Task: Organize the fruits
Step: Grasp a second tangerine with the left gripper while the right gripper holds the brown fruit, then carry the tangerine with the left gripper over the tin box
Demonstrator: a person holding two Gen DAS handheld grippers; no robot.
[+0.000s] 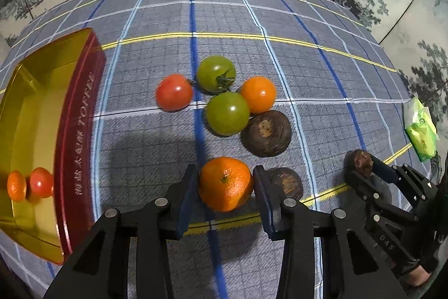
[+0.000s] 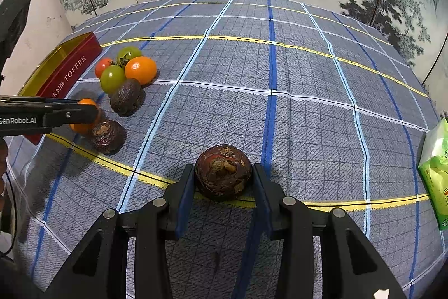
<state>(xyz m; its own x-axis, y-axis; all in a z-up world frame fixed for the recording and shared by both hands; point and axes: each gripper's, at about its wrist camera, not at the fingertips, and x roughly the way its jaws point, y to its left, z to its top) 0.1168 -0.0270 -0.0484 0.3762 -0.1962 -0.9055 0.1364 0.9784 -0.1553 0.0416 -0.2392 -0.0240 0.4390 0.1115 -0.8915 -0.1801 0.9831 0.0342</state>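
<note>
The left gripper (image 1: 225,184) has its jaws clamped on the mandarin (image 1: 225,182), with the toffee tin (image 1: 81,131) directly to its left. The right gripper (image 2: 224,173) grips a dark chestnut (image 2: 223,171), farther from the tin. Only the left wrist view shows the two fruits (image 1: 29,184) already inside.

Gloss, pith and weave

The tin (image 1: 84,131) looked like glossy metal, gold inside, red lacquer outside; the tomatoes (image 1: 227,114) were smooth and shiny, the mandarin (image 1: 225,183) matt and pitted, the brown chestnut-like bulbs (image 2: 223,172) rough and flaky, the tablecloth (image 2: 308,131) coarse woven cloth, the green packet (image 2: 436,173) shiny plastic.
</note>
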